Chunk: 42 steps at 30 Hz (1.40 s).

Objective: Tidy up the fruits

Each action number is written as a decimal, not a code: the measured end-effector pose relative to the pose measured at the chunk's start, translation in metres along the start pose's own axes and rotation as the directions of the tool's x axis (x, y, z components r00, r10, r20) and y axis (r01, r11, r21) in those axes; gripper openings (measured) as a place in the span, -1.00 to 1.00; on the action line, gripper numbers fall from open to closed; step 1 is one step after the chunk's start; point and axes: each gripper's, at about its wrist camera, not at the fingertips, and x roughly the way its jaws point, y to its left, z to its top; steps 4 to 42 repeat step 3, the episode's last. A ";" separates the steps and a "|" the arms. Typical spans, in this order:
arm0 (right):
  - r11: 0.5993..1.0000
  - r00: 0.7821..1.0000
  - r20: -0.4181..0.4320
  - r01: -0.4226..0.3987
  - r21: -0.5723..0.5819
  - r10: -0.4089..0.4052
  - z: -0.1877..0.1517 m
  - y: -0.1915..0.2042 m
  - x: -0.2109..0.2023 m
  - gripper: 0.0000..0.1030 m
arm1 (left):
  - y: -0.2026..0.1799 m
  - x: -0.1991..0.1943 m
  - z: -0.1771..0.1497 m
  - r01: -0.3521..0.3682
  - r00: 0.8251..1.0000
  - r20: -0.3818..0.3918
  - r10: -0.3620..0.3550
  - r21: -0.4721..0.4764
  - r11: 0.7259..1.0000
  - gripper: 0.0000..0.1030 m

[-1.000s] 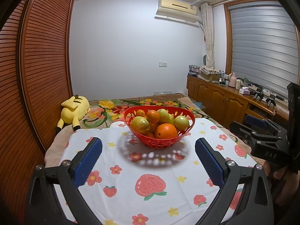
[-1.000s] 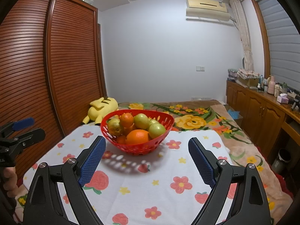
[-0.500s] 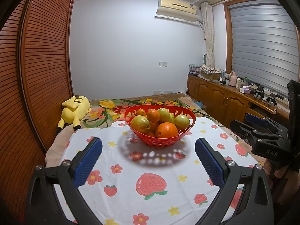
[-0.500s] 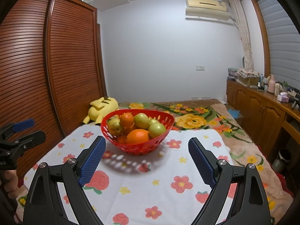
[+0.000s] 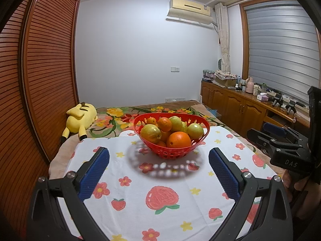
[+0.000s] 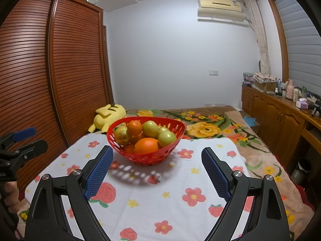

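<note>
Fruits are heaped in a red perforated basket (image 5: 202, 135) (image 6: 176, 138), which is set on a white cloth printed with strawberries and flowers (image 5: 170, 198) (image 6: 152, 198); the cloth is spread over a surface at the foot of a bed covered by a floral blanket (image 6: 204, 129). A large orange (image 5: 178, 140) (image 6: 146, 145) is seen at the front of the heap, with a smaller orange (image 5: 164, 124) (image 6: 134, 128) higher up and yellow-green round fruits (image 5: 150, 133) (image 6: 167, 139) around them; their exact kind cannot be told. The left hand-held gripper (image 5: 159, 167) is held before the basket with its blue-padded fingers (image 5: 94, 172) spread wide apart, and nothing is clasped between them. The right hand-held gripper (image 6: 157, 169) is likewise kept wide open and empty, its blue pads (image 6: 215, 175) standing to either side of the basket without touching it. In the left wrist view the right hand-held gripper is seen at the right edge, well apart from the basket; in the right wrist view the left hand-held gripper is seen at the left edge, with a person's fingers (image 6: 9, 193) wrapped around its handle. A yellow plush toy (image 5: 81, 117) (image 6: 107, 116) is laid on the bed beside a slatted wooden wardrobe (image 5: 40, 80) (image 6: 60, 70). A wooden cabinet (image 5: 236, 108) (image 6: 276, 114) cluttered with bottles and boxes is placed along the right wall, under a window blind.
</note>
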 end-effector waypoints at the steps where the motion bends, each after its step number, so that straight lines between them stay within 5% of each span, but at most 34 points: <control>1: 1.000 1.000 0.000 0.000 0.000 0.000 0.000 0.000 0.000 0.78 | 0.000 0.000 0.000 0.000 1.000 0.000 0.000 0.000 1.000 0.95; 42: 1.000 1.000 0.000 0.000 0.001 0.000 0.000 0.000 0.000 0.78 | 0.000 0.000 0.000 0.001 1.000 0.000 -0.001 0.000 1.000 0.95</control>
